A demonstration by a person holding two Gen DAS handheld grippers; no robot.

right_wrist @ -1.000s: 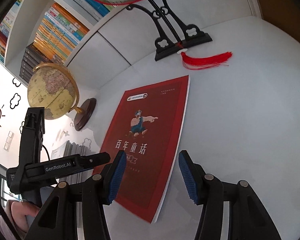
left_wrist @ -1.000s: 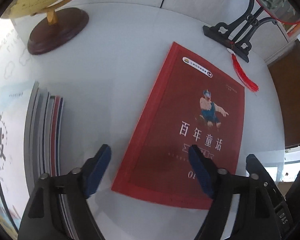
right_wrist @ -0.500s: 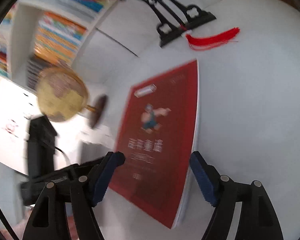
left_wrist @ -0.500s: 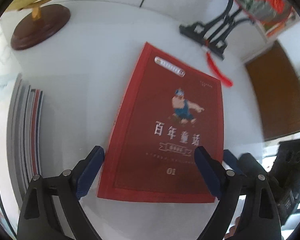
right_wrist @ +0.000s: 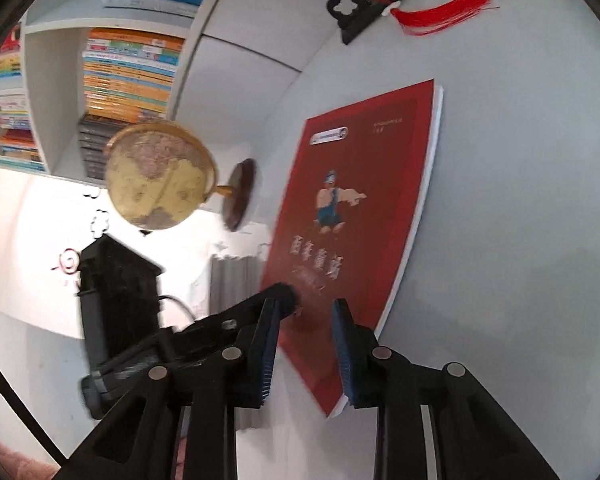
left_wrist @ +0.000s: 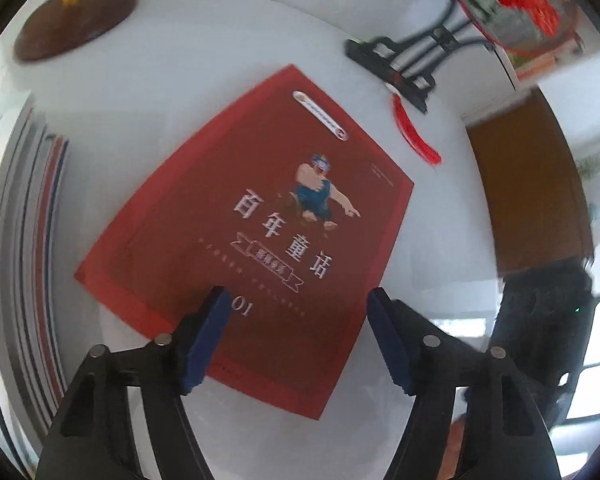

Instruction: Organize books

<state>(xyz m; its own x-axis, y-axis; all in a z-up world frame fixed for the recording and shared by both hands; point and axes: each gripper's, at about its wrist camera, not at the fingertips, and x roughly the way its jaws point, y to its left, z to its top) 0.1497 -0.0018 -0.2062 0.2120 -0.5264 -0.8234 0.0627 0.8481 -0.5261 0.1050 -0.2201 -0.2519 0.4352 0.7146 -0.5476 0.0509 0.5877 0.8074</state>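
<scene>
The left gripper [left_wrist: 296,336] hangs over the near edge of the red storybook [left_wrist: 260,232], its blue pads [left_wrist: 204,340] apart with a moderate gap — they have just been closing, and only the flat cover lies below them, not pinched. The right gripper [right_wrist: 306,344] sits at the book's near corner [right_wrist: 352,240]; its jaws have just been closing to a narrow gap, with the cover's corner region seen between the pads [right_wrist: 342,352], though whether they press on it cannot be told through the blur. In the right wrist view the left gripper's black body [right_wrist: 140,320] shows at the left.

The storybook lies flat, cover up, in the middle of the white surface [left_wrist: 188,92]. Beside it, toward the surface's left edge, stands a row of thin books [left_wrist: 32,240]. Farther on, a globe [right_wrist: 156,176] on a dark wooden base [left_wrist: 76,20] stands near the far left corner, and a black ornament stand [left_wrist: 396,64] with a red tassel [left_wrist: 416,136] stands near the far edge — well apart from the storybook. Beyond, bookshelves [right_wrist: 128,72] hold stacked books.
</scene>
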